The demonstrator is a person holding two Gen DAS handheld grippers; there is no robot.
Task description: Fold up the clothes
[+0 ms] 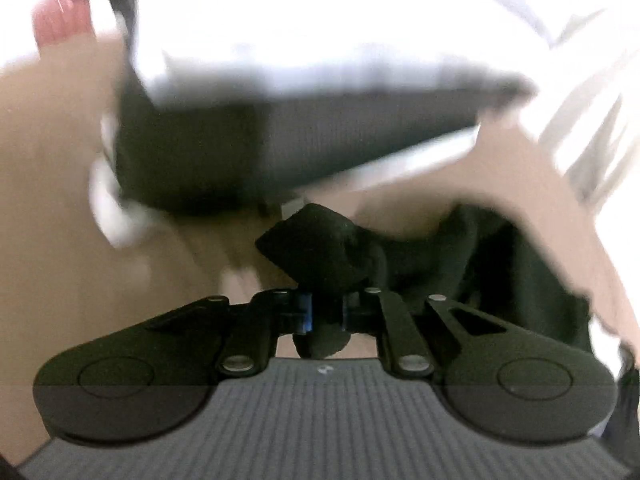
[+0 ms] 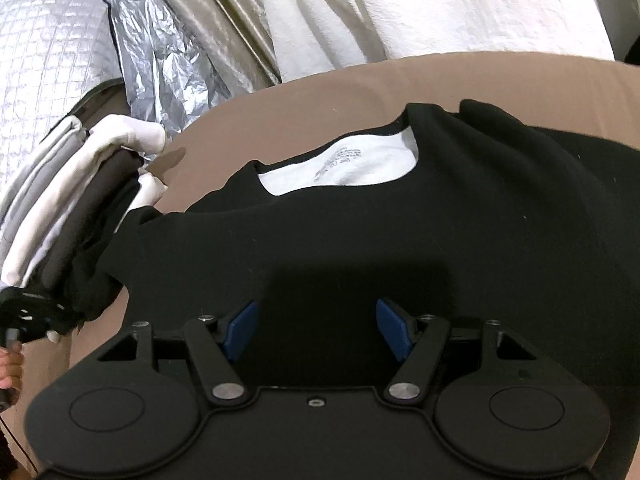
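**Black top pinched at one corner, spread under the other gripper**

Across the tan bench (image 2: 320, 80) lies a black top (image 2: 400, 220), mostly flat, its neckline facing away from the right wrist camera and showing a white inner panel with a grey printed label (image 2: 340, 164). At the garment's left edge a bunched corner (image 1: 320, 240) is pinched between the fingers of the left gripper (image 1: 326, 312), which are drawn narrow and clamped on the fabric. That view is heavily blurred. The right gripper (image 2: 316, 330) hangs over the near part of the top with its blue-padded fingers (image 2: 240, 330) spread wide and nothing between them. Beside the bench's left edge sits a stack of folded white and dark cloth (image 2: 80, 200). Beyond it are crinkled silver sheeting (image 2: 160, 60) and white fabric (image 2: 440, 12).
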